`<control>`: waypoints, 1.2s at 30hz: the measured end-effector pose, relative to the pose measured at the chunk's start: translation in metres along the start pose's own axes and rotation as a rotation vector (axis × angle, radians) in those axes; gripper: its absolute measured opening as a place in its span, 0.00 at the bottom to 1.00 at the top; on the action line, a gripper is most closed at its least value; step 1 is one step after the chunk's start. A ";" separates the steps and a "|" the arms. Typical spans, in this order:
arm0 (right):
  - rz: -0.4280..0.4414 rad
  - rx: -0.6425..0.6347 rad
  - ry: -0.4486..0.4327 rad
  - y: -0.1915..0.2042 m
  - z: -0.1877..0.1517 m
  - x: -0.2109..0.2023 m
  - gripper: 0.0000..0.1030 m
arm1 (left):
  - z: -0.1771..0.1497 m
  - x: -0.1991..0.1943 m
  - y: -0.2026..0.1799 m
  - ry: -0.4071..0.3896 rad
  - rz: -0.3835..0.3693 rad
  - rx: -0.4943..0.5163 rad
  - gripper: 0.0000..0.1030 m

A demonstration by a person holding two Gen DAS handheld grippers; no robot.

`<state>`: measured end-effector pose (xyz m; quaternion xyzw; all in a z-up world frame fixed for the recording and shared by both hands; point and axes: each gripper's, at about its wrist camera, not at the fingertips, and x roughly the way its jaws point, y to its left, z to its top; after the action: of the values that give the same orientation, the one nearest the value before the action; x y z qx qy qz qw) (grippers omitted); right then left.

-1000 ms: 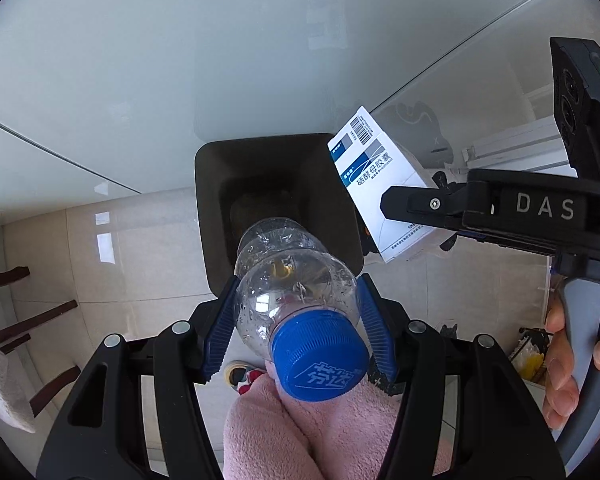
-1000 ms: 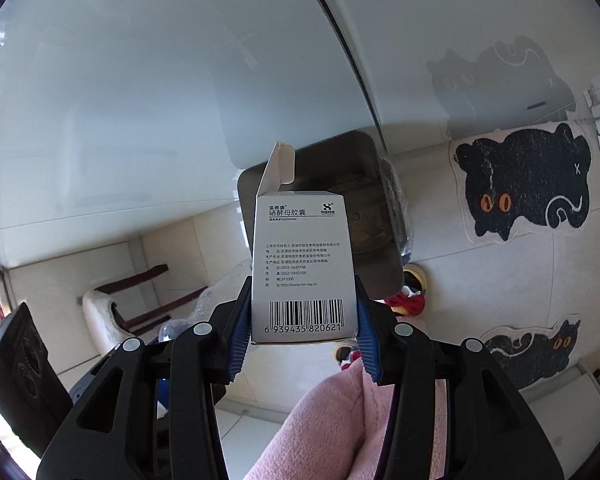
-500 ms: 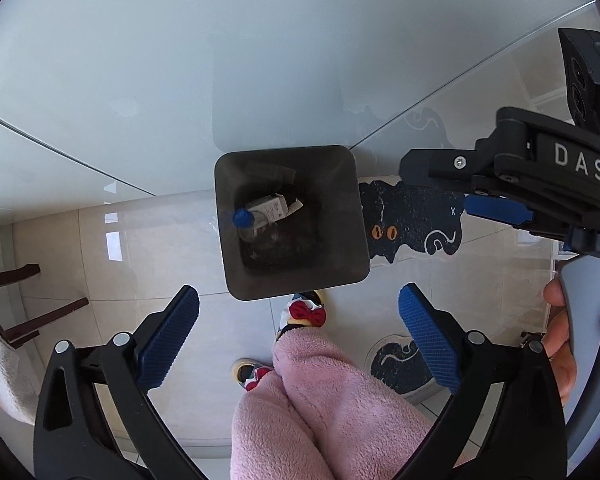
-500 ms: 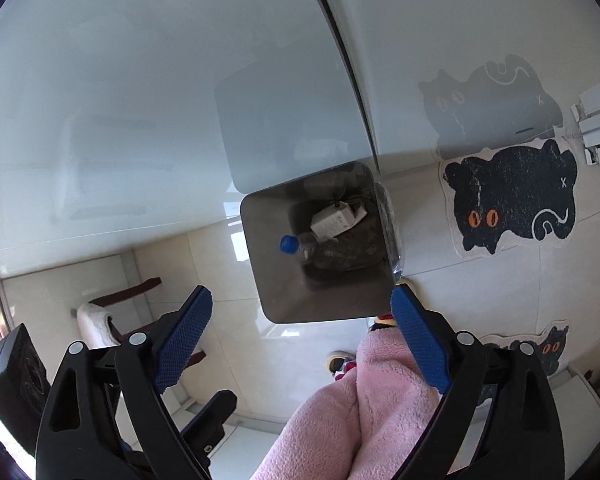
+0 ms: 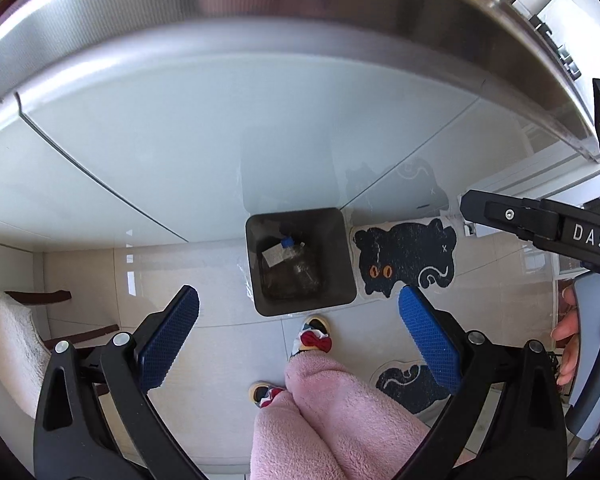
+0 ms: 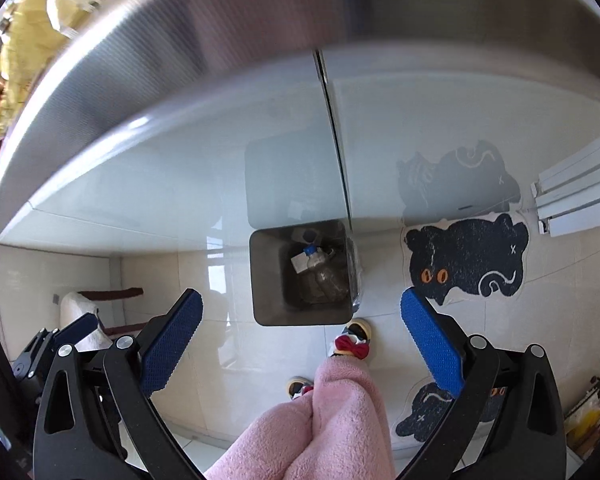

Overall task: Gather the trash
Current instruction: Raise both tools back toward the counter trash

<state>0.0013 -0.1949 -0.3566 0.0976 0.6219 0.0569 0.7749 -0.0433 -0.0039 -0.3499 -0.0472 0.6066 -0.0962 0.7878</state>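
Grey bin holds one bottle, seemingly one box.

One bin, dark, square, at twelve o'clock from the spread blue pads. Inside it: one clear bottle with a blue cap, one small white box.
Two grippers: left gripper and right gripper, jaws wide, nothing between.
Two cat-shaped mats: large one at three o'clock of the bin, smaller one at five o'clock.
Two slippers with red bows, at six o'clock.
One chair at eight o'clock.
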 end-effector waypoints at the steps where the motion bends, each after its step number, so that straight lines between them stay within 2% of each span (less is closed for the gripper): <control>1: -0.001 -0.006 -0.023 0.003 0.001 -0.012 0.97 | 0.002 -0.011 -0.001 -0.019 0.001 0.003 0.92; 7: 0.016 -0.024 -0.148 0.011 0.008 -0.077 0.97 | 0.018 -0.067 -0.002 -0.126 -0.012 0.016 0.92; 14: 0.084 -0.071 -0.295 0.024 0.028 -0.135 0.97 | 0.043 -0.115 -0.001 -0.245 -0.006 0.005 0.92; 17: 0.113 -0.097 -0.345 0.030 0.041 -0.149 0.97 | 0.056 -0.129 0.003 -0.296 0.007 -0.001 0.92; 23: 0.197 -0.110 -0.363 0.045 0.071 -0.152 0.96 | 0.086 -0.138 0.014 -0.360 0.015 -0.024 0.91; 26: 0.201 -0.153 -0.387 0.052 0.084 -0.150 0.83 | 0.099 -0.132 0.019 -0.362 0.020 -0.025 0.89; 32: 0.220 -0.180 -0.336 0.061 0.115 -0.128 0.74 | 0.119 -0.108 0.024 -0.315 0.016 -0.036 0.80; 36: 0.211 -0.222 -0.314 0.069 0.124 -0.117 0.59 | 0.128 -0.095 0.024 -0.287 0.004 -0.034 0.71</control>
<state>0.0992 -0.1624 -0.2045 0.0839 0.4697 0.1898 0.8581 0.0587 0.0340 -0.2316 -0.0727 0.4896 -0.0764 0.8656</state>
